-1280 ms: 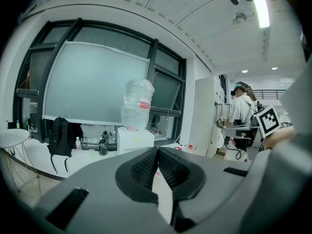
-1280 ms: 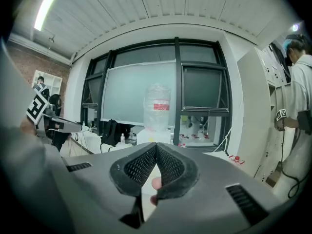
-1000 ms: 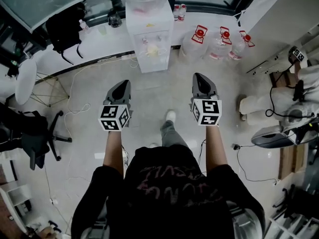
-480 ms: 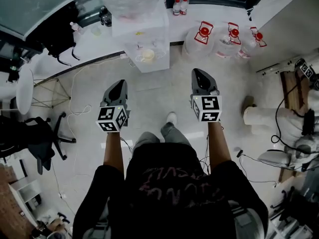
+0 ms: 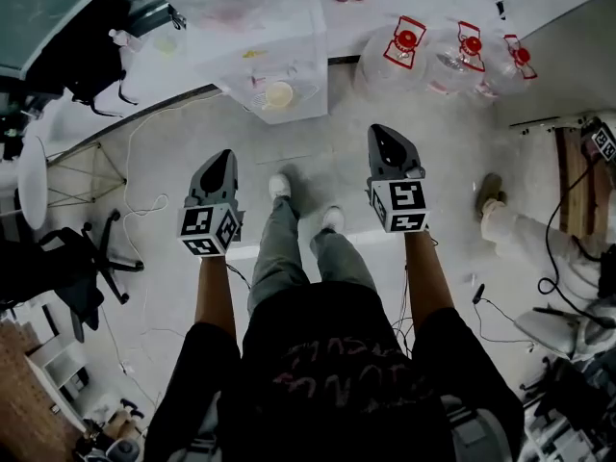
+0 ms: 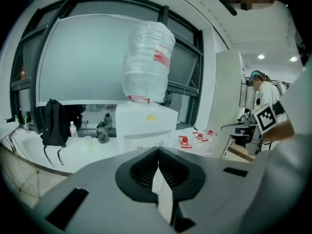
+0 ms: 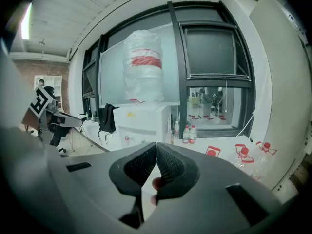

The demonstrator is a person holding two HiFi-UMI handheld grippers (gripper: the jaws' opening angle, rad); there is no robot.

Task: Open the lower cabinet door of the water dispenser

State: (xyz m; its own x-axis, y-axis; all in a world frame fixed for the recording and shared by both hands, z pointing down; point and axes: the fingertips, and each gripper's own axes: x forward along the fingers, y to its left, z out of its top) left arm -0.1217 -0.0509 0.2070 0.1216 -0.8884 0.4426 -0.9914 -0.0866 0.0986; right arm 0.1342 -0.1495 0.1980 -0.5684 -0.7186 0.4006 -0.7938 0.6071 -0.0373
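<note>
Closing in on the water dispenser (image 5: pixel 289 65), both claws pinched together and empty.

Since a second ago the person has walked toward the water dispenser. In the head view it has grown and slid up to the top edge, and one shoe (image 5: pixel 280 185) is now planted ahead of the other. The left gripper (image 5: pixel 223 158) and right gripper (image 5: pixel 383 133) have come along level with each other, but both remain well short of the dispenser, with bare floor between. Each gripper's jaws meet at the tips with nothing between them. The lower cabinet door is not visible. It should be on the dispenser's front below the taps, which the gripper bodies hide in both gripper views. The spare water jugs (image 5: pixel 409 51) stand just right of the dispenser. My reading is that this is only the approach, and the door is untouched.
</note>
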